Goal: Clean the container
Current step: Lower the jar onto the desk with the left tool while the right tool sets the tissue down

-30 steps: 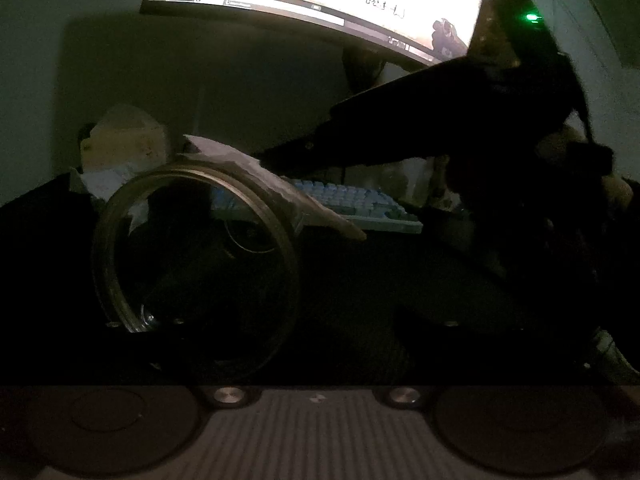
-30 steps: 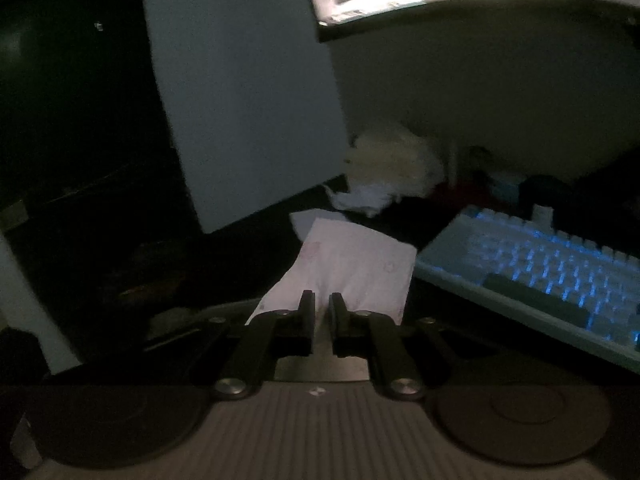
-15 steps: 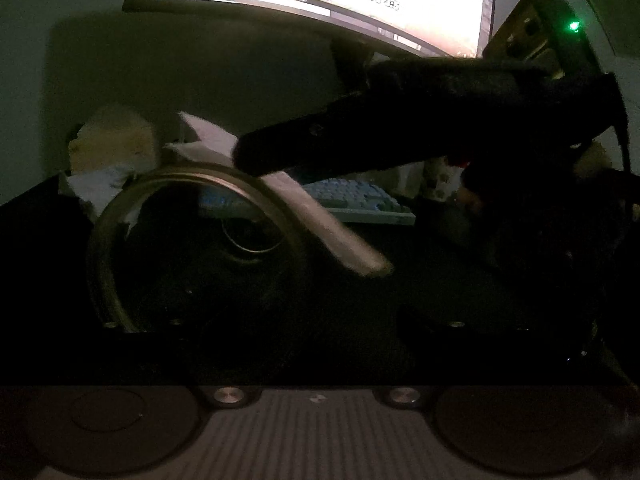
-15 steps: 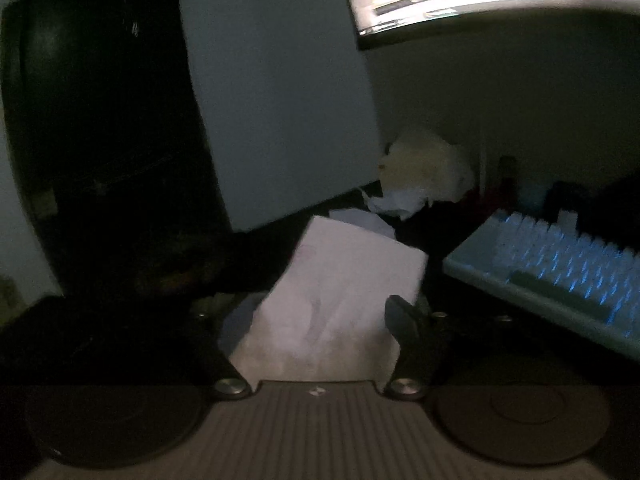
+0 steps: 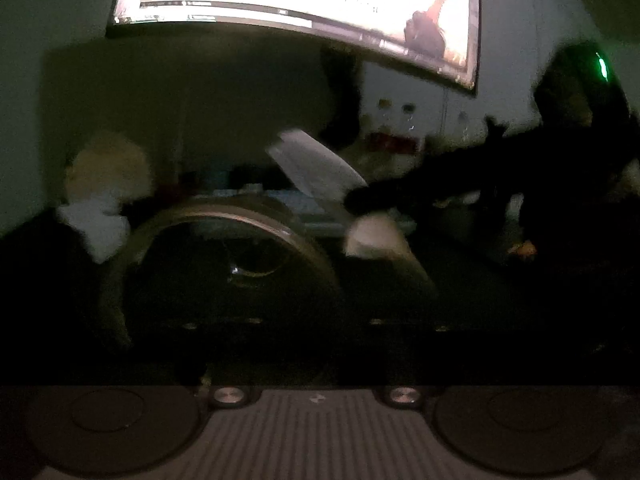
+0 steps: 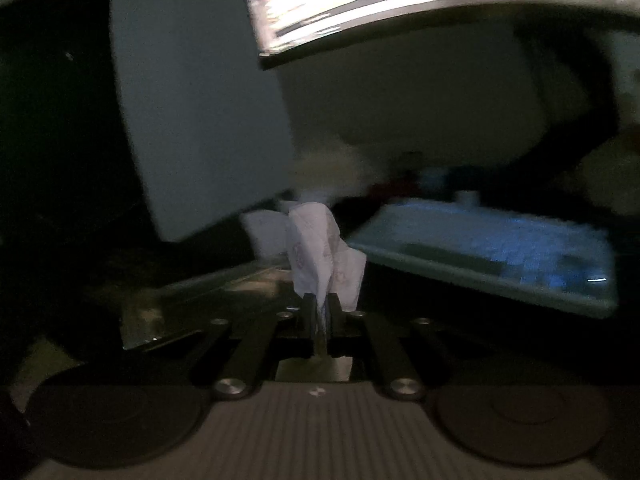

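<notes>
In the left wrist view a round clear glass container (image 5: 224, 272) lies on its side with its mouth toward the camera, very close. My left gripper's fingers are lost in the dark around it, so its grip is unclear. My right gripper (image 6: 320, 314) is shut on a white paper tissue (image 6: 320, 240) that stands up crumpled from its fingertips. In the left wrist view the right gripper (image 5: 360, 200) reaches in from the right, holding the tissue (image 5: 316, 168) just above and right of the container's rim. The scene is dim and blurred.
A lit curved monitor (image 5: 300, 8) hangs at the back. A backlit keyboard (image 6: 500, 256) lies at the right on the dark desk. Crumpled tissues (image 5: 100, 200) sit at the back left. A pale panel (image 6: 192, 120) stands at the left in the right wrist view.
My right gripper opened and then shut again on the tissue, which is now bunched upright. It has pulled back to the right of the container's rim. The left wrist view shifted.
</notes>
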